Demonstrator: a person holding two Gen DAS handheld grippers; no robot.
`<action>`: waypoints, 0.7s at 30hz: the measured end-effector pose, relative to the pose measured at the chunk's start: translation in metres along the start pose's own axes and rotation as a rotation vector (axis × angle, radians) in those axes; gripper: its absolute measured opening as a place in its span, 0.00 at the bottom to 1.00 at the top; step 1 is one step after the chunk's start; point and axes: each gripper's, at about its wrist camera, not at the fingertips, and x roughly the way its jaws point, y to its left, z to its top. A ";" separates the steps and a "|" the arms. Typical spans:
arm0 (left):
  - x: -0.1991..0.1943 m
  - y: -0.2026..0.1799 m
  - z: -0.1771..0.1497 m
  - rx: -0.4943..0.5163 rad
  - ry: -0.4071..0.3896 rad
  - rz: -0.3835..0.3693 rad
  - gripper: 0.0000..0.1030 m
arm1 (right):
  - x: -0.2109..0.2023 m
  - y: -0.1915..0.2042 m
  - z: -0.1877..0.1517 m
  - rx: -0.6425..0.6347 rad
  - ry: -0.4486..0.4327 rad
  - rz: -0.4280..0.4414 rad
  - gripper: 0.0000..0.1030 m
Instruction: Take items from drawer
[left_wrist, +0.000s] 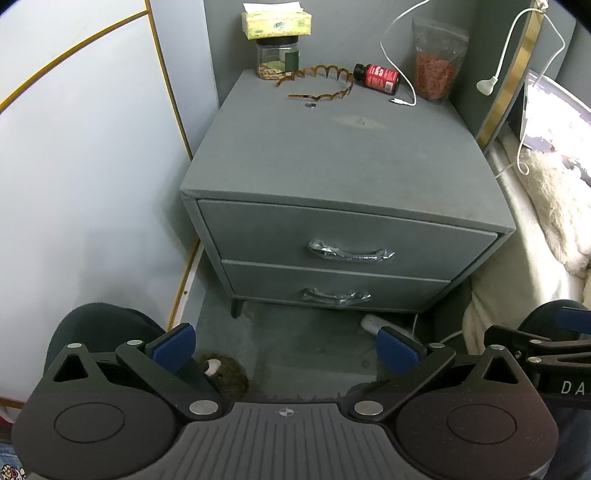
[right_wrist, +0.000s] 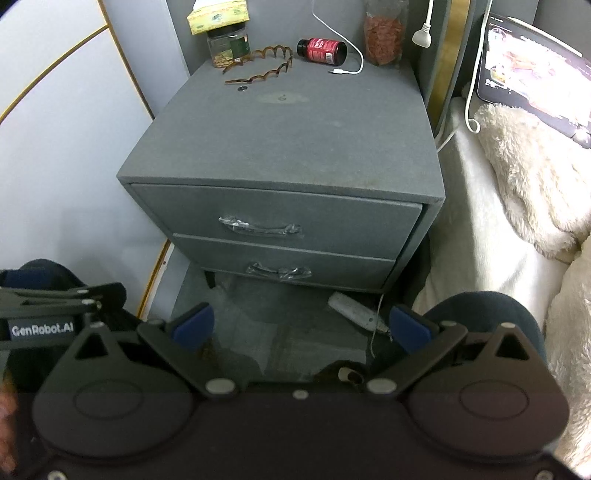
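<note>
Step in hand: the approach, by my reading; both drawers of the grey nightstand (left_wrist: 332, 162) are shut and nothing has been taken out.
Left gripper (left_wrist: 286, 345): spread wide, empty, hanging low over the floor in front of the nightstand, well apart from it.
Right gripper (right_wrist: 303, 325): likewise spread wide and holding nothing, equally far back.
Top drawer (left_wrist: 347, 236): closed, flush with the front; its handle (left_wrist: 351, 253), still in clear plastic wrap, sits mid-front.
Bottom drawer (left_wrist: 332, 286): closed, with a wrapped handle of the same kind.
Items to take: hidden inside; cannot tell what they are.
Next move: one gripper would likely need to reach a handle, close on it and pull straight out; the slippery wrap may loosen the grip.
Nightstand top, back edge, left to right: nut jar (left_wrist: 277, 59) under a tissue box (left_wrist: 276, 23), wavy brown headband (left_wrist: 317, 79), red-labelled bottle (left_wrist: 376, 78) on its side, white cable (left_wrist: 400, 79), pouch of red contents (left_wrist: 436, 61).
Writing: "GenRobot.AI" on the left gripper's body in the right wrist view; the bottle label is too blurred to read.
</note>
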 end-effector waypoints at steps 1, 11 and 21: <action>0.000 -0.001 0.000 0.001 0.001 -0.001 1.00 | 0.000 0.000 -0.001 0.000 -0.001 -0.001 1.00; 0.008 -0.003 0.003 0.015 0.008 -0.015 1.00 | 0.002 0.000 -0.001 -0.008 0.013 0.009 1.00; 0.005 -0.002 0.005 0.027 0.004 -0.021 1.00 | 0.003 0.001 -0.005 -0.014 0.006 -0.004 1.00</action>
